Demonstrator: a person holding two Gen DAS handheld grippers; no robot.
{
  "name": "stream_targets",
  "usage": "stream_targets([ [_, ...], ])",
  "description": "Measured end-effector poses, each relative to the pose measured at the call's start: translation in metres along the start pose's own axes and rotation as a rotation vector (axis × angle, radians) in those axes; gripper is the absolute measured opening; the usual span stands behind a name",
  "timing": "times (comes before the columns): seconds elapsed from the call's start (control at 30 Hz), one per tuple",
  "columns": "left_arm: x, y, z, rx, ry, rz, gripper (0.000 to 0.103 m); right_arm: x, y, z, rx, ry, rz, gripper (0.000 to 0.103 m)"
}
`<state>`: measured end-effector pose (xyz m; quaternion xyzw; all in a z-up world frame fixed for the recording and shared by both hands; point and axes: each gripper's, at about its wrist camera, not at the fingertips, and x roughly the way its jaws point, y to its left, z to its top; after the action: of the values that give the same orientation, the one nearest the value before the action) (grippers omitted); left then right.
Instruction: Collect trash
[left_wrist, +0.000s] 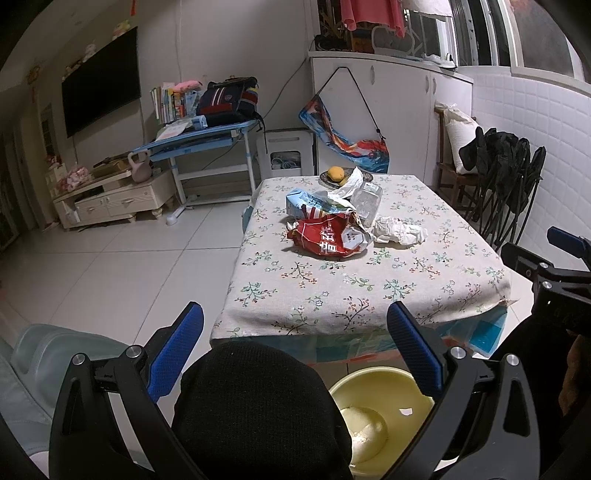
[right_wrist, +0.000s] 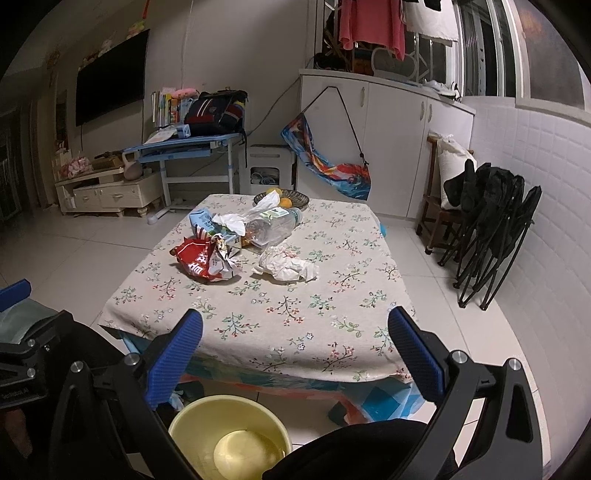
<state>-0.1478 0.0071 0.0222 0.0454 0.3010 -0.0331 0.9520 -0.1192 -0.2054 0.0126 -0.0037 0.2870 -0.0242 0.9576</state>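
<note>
Floral tablecloth (right_wrist: 295, 317) — red snack bag (right_wrist: 201, 260) with unreadable white characters — left gripper (left_wrist: 295, 347) and right gripper (right_wrist: 295, 345) wide open, empty

Your left gripper (left_wrist: 295, 354) has two broad fingers (left_wrist: 177, 350) faced with bright blue pads in a fine ribbed weave, each set on a matte black, triangular frame with a long slot cut through it. Round silver screws (left_wrist: 133, 350) sit at the pivots where the black links meet, two to a side. Your right gripper (right_wrist: 295, 354) is built the same: blue textured pads (right_wrist: 415, 354), black slotted arms, silver screw heads (right_wrist: 457, 356). Below each gripper, black knitted fabric covers your knees (left_wrist: 258, 413). On the left gripper's body, seen from the right camera, small pale lettering runs along the black casing, too small to read.
</note>
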Motion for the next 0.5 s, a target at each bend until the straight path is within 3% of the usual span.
stream_targets([
  [0.5,0.002,0.013,-0.005,-0.024,0.009,-0.002,0.096,0.002,-0.005,0.003,0.002,0.024,0.035,0.096],
])
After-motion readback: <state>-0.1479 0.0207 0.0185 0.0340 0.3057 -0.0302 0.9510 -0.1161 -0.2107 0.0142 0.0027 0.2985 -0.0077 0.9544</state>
